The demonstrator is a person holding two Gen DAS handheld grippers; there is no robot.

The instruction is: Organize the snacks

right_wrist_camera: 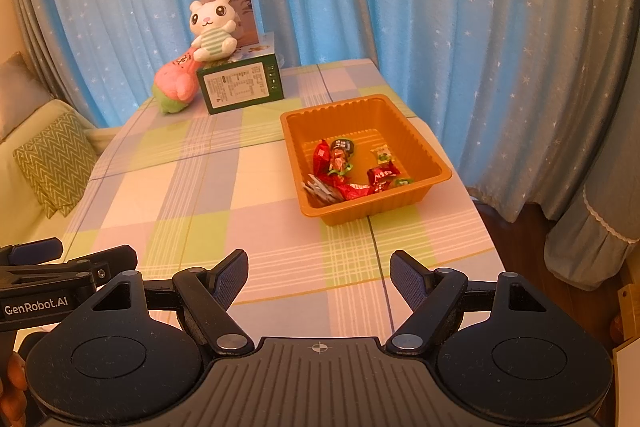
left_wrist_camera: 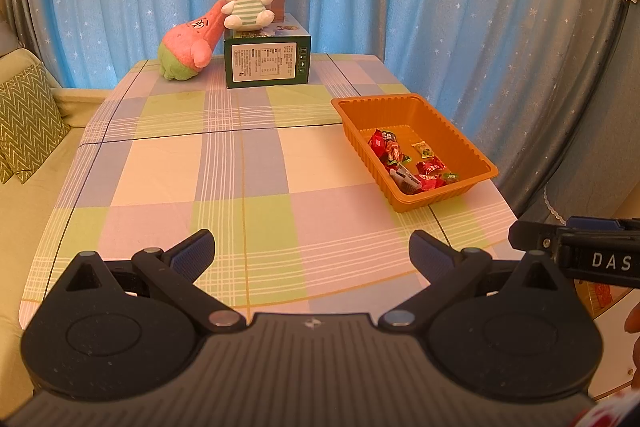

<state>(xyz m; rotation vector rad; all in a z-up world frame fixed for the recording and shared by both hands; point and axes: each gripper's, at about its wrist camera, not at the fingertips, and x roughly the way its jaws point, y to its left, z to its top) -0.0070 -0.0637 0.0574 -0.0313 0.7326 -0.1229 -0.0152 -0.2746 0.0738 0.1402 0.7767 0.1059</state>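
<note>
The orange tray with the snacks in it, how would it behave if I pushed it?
The orange tray looks like thin ribbed plastic holding only a few wrapped snacks, so it is probably light. It would likely slide easily on the tablecloth, and its walls may flex.

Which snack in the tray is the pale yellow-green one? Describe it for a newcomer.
On the checked table sits an orange tray. The yellow-green candy lies alone toward its far right side; its neighbours, the red packets, are mostly red.
</note>
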